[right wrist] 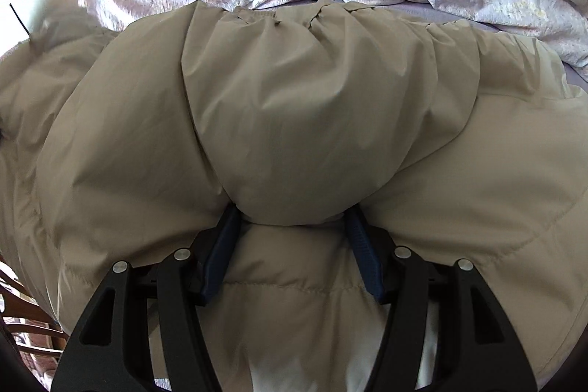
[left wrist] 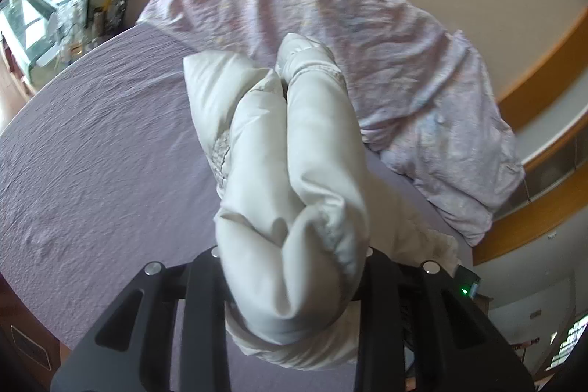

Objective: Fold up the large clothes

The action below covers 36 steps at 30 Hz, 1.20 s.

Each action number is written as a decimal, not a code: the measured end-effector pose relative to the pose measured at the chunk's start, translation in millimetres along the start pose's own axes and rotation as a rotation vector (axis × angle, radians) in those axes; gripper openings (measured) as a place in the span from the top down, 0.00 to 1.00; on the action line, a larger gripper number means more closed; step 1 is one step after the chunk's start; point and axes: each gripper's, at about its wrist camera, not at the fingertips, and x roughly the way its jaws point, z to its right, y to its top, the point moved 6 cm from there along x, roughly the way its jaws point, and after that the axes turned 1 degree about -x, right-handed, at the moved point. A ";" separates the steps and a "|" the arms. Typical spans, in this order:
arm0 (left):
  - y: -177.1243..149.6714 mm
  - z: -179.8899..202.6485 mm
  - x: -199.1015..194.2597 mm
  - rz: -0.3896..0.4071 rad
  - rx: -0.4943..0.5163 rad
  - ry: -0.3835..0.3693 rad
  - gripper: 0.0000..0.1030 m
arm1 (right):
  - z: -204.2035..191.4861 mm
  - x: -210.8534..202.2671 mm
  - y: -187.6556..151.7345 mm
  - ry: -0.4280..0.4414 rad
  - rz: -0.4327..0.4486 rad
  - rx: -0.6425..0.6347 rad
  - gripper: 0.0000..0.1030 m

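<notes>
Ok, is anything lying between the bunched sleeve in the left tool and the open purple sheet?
Nothing visible. The cream padded jacket sleeve hangs from the left tool over bare purple bedsheet; the crumpled pink floral duvet lies farther back.

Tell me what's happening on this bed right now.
A person is folding a puffy beige jacket on a bed with a lilac sheet, working a handheld gripper in each hand. The left gripper has its jaws closed on a bunched sleeve of the jacket, held up above the sheet. The right gripper pinches a thick fold of the jacket's body between its blue pads. A crumpled floral duvet lies further back on the bed.
</notes>
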 end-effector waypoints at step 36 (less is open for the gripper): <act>-148.6 276.6 66.2 -0.181 0.362 -0.252 0.71 | 131.0 -94.5 -28.3 0.098 0.164 0.080 0.41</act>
